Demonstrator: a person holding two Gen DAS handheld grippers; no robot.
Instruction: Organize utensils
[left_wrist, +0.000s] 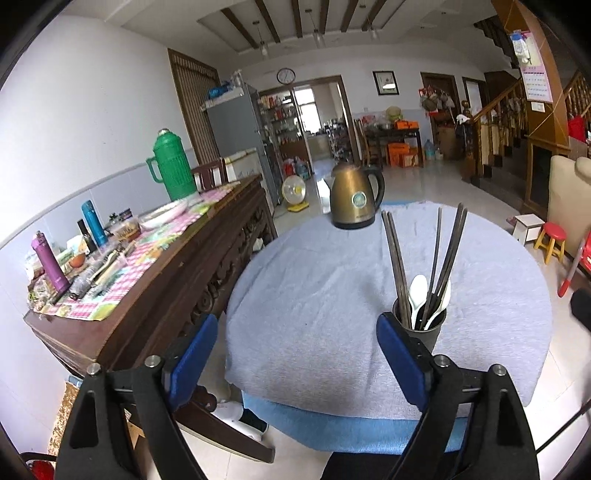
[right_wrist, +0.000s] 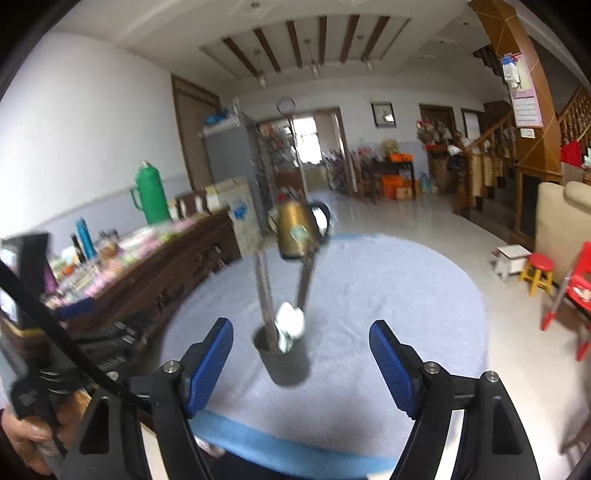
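A dark utensil cup (left_wrist: 428, 334) stands on the round table with the light blue cloth (left_wrist: 314, 295). It holds several dark chopsticks (left_wrist: 395, 258) and white spoons (left_wrist: 417, 291), all upright. My left gripper (left_wrist: 295, 354) is open and empty, with the cup just beyond its right finger. In the blurred right wrist view the same cup (right_wrist: 286, 356) with chopsticks (right_wrist: 264, 295) and a spoon (right_wrist: 290, 325) stands ahead. My right gripper (right_wrist: 301, 363) is open and empty, its fingers on either side of the cup's line, short of it.
A bronze electric kettle (left_wrist: 354, 197) stands at the table's far edge. A dark wooden sideboard (left_wrist: 155, 280) with bottles and a green thermos (left_wrist: 171, 166) runs along the left. The other handheld gripper and a hand (right_wrist: 29, 369) show at the left of the right wrist view.
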